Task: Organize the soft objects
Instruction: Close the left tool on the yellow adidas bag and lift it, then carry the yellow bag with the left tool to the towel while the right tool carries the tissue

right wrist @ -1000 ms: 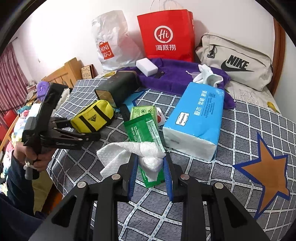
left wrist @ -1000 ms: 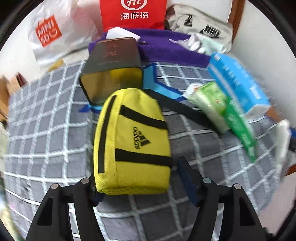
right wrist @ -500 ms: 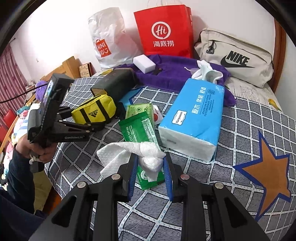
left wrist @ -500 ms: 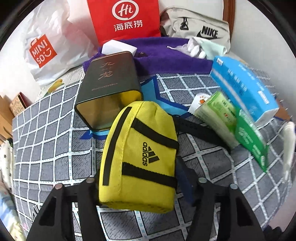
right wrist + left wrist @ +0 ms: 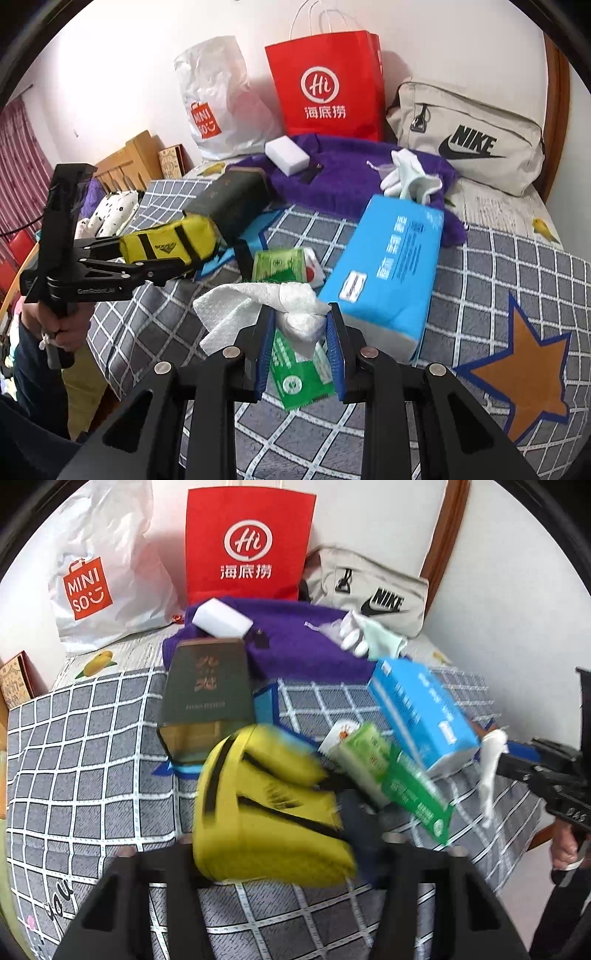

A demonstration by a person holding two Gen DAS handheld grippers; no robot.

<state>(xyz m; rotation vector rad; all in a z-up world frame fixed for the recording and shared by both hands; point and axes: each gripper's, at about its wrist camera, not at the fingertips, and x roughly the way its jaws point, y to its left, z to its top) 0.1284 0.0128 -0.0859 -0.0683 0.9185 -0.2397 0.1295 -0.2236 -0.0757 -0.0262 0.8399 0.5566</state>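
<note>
My left gripper (image 5: 280,853) is shut on a yellow Adidas pouch (image 5: 266,805) and holds it lifted off the checked bedspread (image 5: 74,775); it shows blurred. From the right wrist view the pouch (image 5: 170,242) sits between the left gripper's fingers (image 5: 147,271), above the bed's left side. My right gripper (image 5: 301,343) is shut on a crumpled white paper towel (image 5: 280,306), held above a green wipes packet (image 5: 295,369). The towel also shows in the left wrist view (image 5: 491,760) at far right.
A dark tin box (image 5: 207,698) lies behind the pouch. A blue tissue pack (image 5: 384,273), a second green packet (image 5: 279,266), a purple towel (image 5: 347,173) with a white sponge (image 5: 286,153) and white gloves (image 5: 408,177), a Nike bag (image 5: 469,140), and shopping bags (image 5: 325,85) stand beyond.
My left gripper closed on the yellow pouch and lifted it off the bedspread, tilting up. My right gripper kept its hold on the paper towel and barely moved.
</note>
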